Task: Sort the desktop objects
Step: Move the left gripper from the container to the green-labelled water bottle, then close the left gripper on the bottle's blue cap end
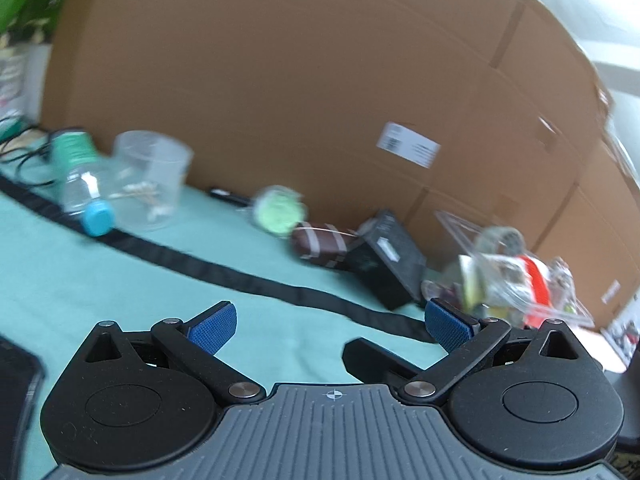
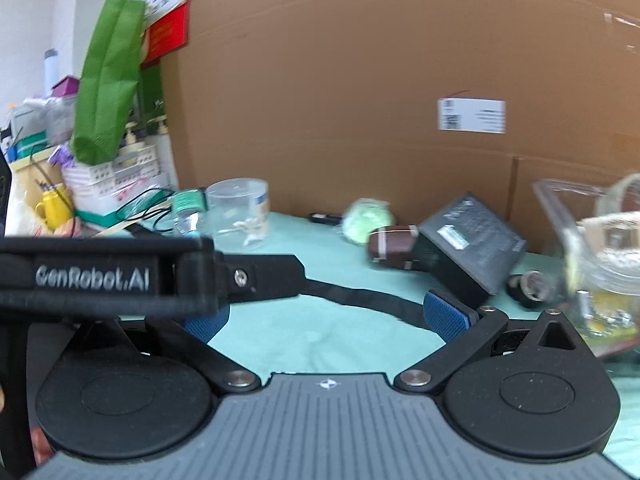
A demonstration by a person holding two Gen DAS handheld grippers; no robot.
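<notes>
Left wrist view: the left gripper (image 1: pixel 330 326) hangs over the teal cloth (image 1: pixel 100 280) with its blue ribbed pads spread wide and nothing between them; blurred, so fine detail is lost.
Right wrist view: the right gripper (image 2: pixel 326 316) is likewise spread and empty, its left pad half hidden behind the black body of the other tool, marked GenRobot.AI, which crosses in front.
Things to sort: all lie along the table's far edge, against the cardboard wall (image 2: pixel 360 80), well apart from both grippers.
Far left: a clear plastic cup (image 2: pixel 240 212) stands upright with small pale sticks inside; a clear bottle (image 1: pixel 82 184) with a green label and blue cap leans just beside it.
Middle: a soft pale-green puff (image 2: pixel 366 218), then a brown football-shaped piece (image 2: pixel 394 246) with white stripes, touching a matte black box (image 2: pixel 472 240) that sits tilted, seemingly propped on it.
Far right: a clear bin (image 1: pixel 516 276) already holds a mixed heap, including tape rolls and something red; I judge it the place for sorted items.
Black strap (image 1: pixel 224 272): flat woven band snaking across the cloth.
Why held so: both tools look poised to pick, neither committed to a target.
Handling: hard box easy; puff and cup will yield.
</notes>
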